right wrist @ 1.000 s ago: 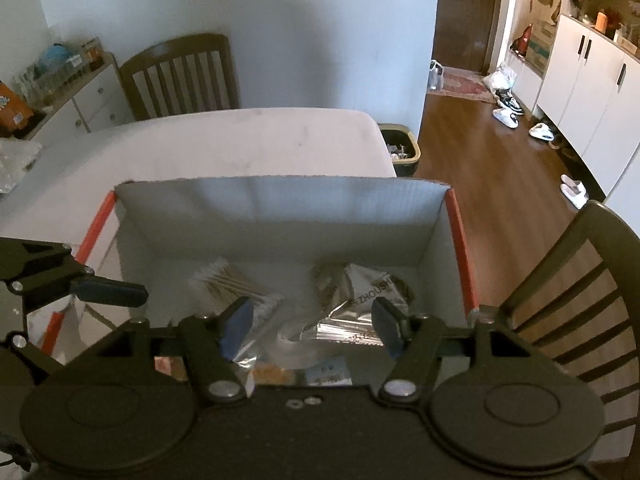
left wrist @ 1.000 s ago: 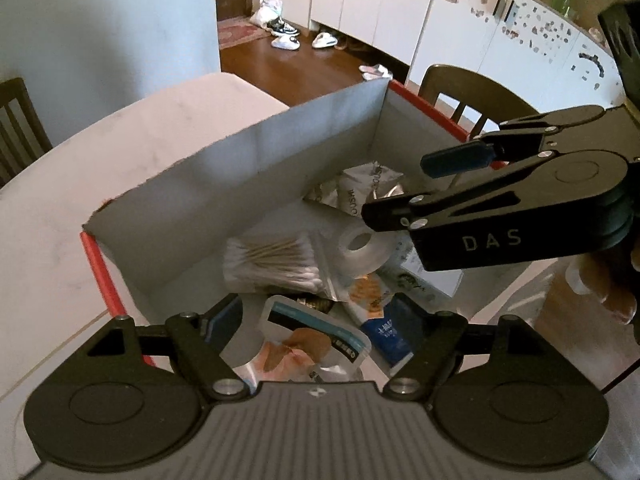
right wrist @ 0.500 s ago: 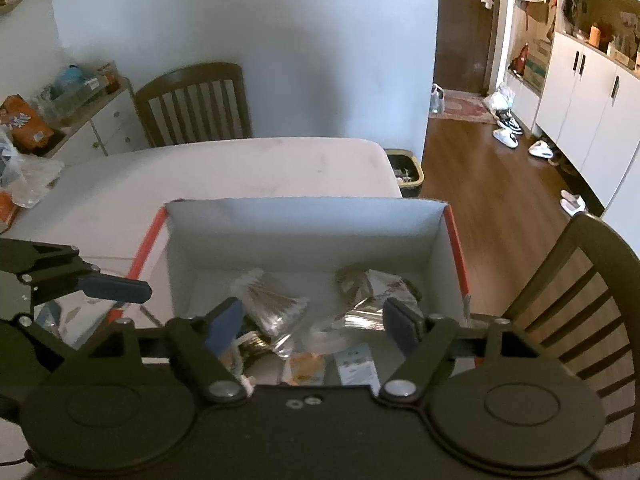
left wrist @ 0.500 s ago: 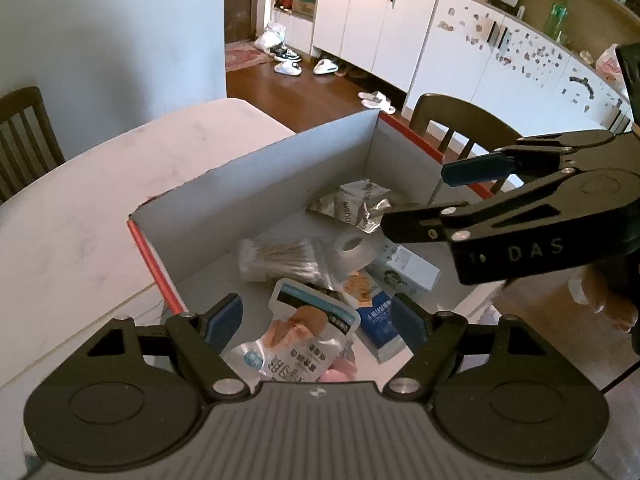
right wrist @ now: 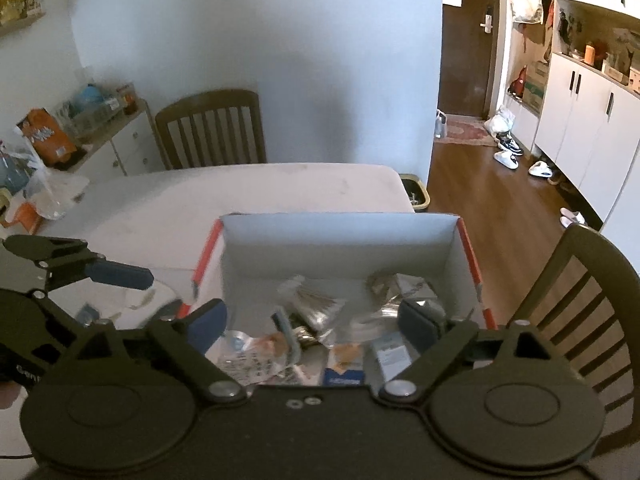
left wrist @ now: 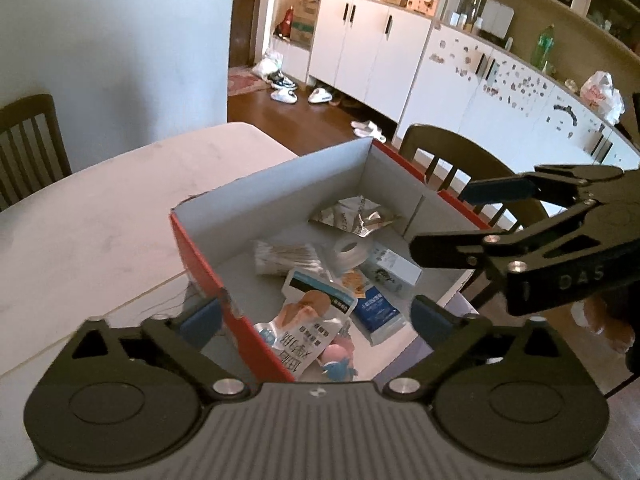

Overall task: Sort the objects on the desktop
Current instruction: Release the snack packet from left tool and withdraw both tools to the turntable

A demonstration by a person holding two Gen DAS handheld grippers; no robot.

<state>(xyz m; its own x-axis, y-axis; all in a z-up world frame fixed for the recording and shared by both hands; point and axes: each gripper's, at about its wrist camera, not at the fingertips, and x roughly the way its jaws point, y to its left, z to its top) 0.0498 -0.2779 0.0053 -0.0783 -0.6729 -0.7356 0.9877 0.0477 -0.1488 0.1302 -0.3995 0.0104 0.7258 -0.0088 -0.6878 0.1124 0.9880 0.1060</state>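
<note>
A red cardboard box (left wrist: 276,190) with a grey inside stands on the white table. In it lie a silver foil pouch (left wrist: 354,216), a bag of cotton swabs (left wrist: 286,258), a tape roll (left wrist: 350,250), a snack packet (left wrist: 310,320), a blue packet (left wrist: 378,310) and a small white carton (left wrist: 394,270). My left gripper (left wrist: 316,318) hangs open above the box's near left corner, holding nothing. My right gripper (right wrist: 312,322) is open and empty above the box (right wrist: 340,240). In the left wrist view the right gripper (left wrist: 452,220) shows over the box's right wall.
The white table (left wrist: 100,216) stretches left and behind the box. Wooden chairs stand at its far side (right wrist: 210,128) and right of the box (right wrist: 580,300). Small loose items (right wrist: 88,314) lie on the table left of the box. A bin (right wrist: 414,196) sits on the floor beyond.
Both grippers have risen and drawn back from the box, so more of the box and table shows. Both stay open and empty. The items in the box lie as before.
</note>
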